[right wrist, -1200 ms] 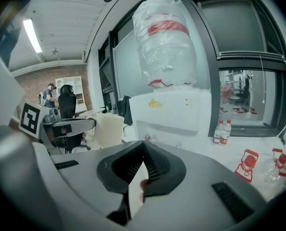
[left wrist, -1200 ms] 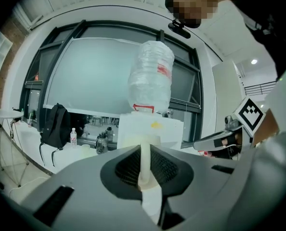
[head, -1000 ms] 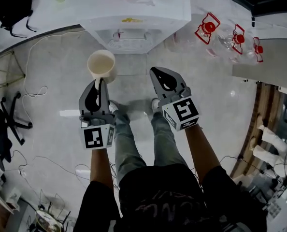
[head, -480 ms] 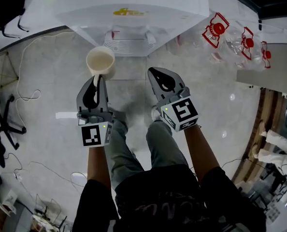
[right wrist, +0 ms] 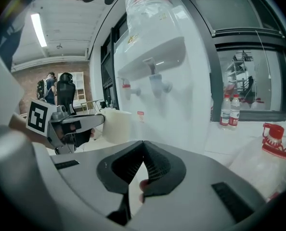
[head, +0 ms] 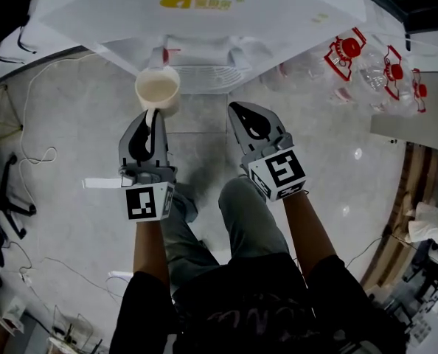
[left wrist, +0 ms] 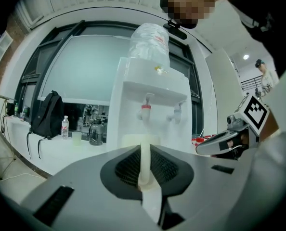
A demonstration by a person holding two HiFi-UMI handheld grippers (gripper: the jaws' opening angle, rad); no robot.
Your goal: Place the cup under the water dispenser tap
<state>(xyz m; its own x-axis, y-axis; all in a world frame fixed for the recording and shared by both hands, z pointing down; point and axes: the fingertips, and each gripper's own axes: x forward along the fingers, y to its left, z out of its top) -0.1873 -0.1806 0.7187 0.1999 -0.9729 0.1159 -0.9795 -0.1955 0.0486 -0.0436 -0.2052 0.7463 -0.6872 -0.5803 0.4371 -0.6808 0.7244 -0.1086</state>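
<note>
Your left hand-held gripper [head: 154, 113] was clamped on the handle of the cream cup [head: 158, 91], its jaws nearly together around that thin loop, and it carried the cup upright. Over the last second you had sunk toward the water dispenser [head: 204, 9], which now filled more of the head view. The cup had come from over open floor to the front edge of the drip tray [head: 208, 76], just short of the red tap [head: 165, 54]. Your right hand-held gripper [head: 238, 109] was closed on nothing, alongside. The cup looked nearly placed, with only a short push inward and a set-down left to do.
</note>
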